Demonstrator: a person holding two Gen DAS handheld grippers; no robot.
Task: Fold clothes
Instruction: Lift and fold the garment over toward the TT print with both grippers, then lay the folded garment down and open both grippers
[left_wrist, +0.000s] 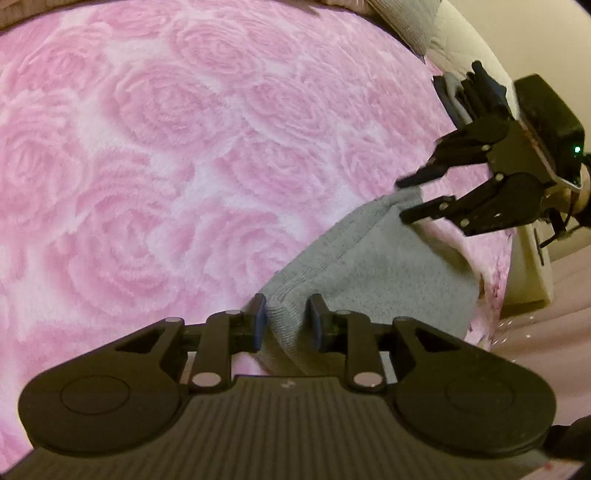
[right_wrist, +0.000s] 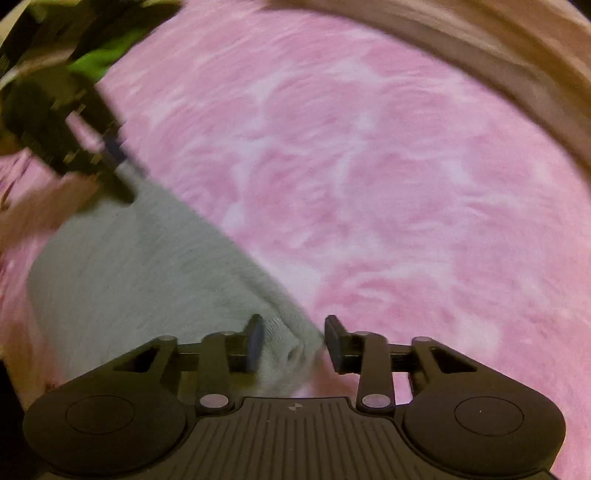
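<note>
The left wrist view is showing sharply what the blurred right one is not: the pink rose-patterned blanket (left_wrist: 177, 155), a pillow (left_wrist: 410, 22) at its far edge, and the right gripper (left_wrist: 400, 199) with fingers apart over the gray knit garment's (left_wrist: 369, 266) far corner. The garment is lying folded near the blanket's right edge, its long axis running from near left to far right. The left gripper (left_wrist: 286, 321) is straddling its near corner, pads apart, not pressing.
</note>
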